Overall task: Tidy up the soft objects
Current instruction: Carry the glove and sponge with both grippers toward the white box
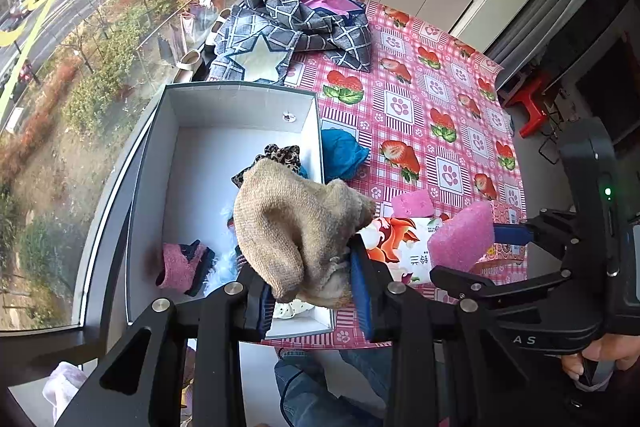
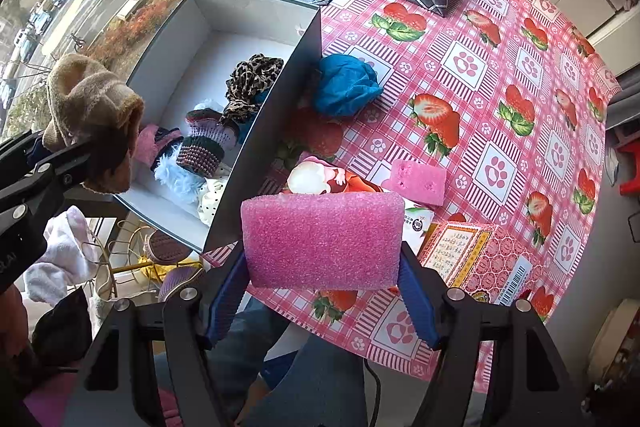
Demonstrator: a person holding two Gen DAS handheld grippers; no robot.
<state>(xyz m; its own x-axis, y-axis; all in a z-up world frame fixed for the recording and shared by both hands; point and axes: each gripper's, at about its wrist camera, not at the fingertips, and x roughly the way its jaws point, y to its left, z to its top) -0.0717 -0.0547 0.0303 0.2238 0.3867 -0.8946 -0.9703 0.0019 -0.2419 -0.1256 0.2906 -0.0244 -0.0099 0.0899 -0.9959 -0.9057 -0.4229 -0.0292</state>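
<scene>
The left gripper point(image 1: 316, 297) clamps a tan knitted sock point(image 1: 296, 231) above the white box point(image 1: 240, 107), hiding much of its contents; the right gripper point(image 2: 322, 301) pinches a pink sponge point(image 2: 322, 239) over the tablecloth point(image 2: 500, 87), half covering a printed packet point(image 2: 340, 179).

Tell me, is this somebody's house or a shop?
Probably a home, high up: a strawberry tablecloth, a patterned quilt by a big window over a street, and a box of socks.
</scene>
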